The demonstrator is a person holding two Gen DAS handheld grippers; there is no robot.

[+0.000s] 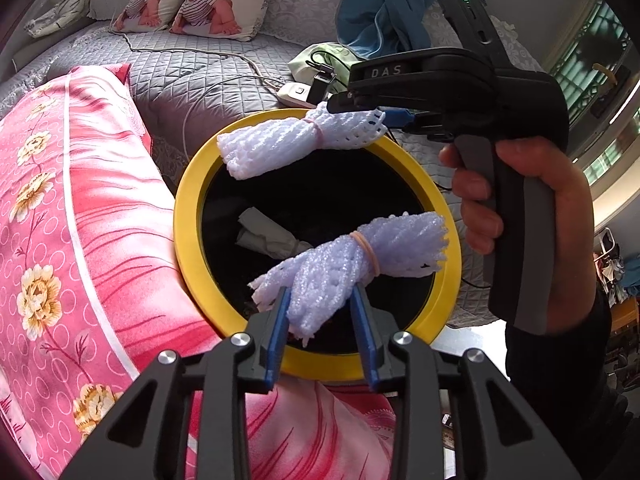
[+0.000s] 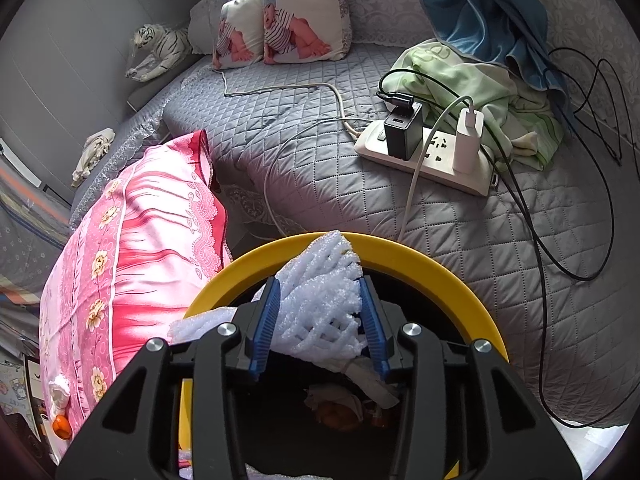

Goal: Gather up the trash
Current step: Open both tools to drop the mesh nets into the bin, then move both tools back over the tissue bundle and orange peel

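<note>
Between the blue ribbed fingers [image 1: 280,332] lies a pale lilac-white foam net bundle [image 1: 340,268] tied with a tan rubber band [image 1: 366,246]. Beyond them is a round bin with a yellow rim [image 1: 188,208] and black inside. Left of the fingers, a pink satin pillow [image 1: 80,240] bears cream flowers; behind, a grey diamond-quilted bed cover [image 2: 320,152].

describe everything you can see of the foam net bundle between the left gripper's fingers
The foam net bundle is a white, slightly lilac foam mesh sleeve, bunched up and cinched near its far end by a tan rubber band. Its ends are frayed and splay open. It lies tilted over the dark mouth of the yellow-rimmed bin, its near end between the blue pads of the left gripper, which flank it closely; a firm pinch cannot be told. A second, similar bundle hangs from the right gripper.
</note>
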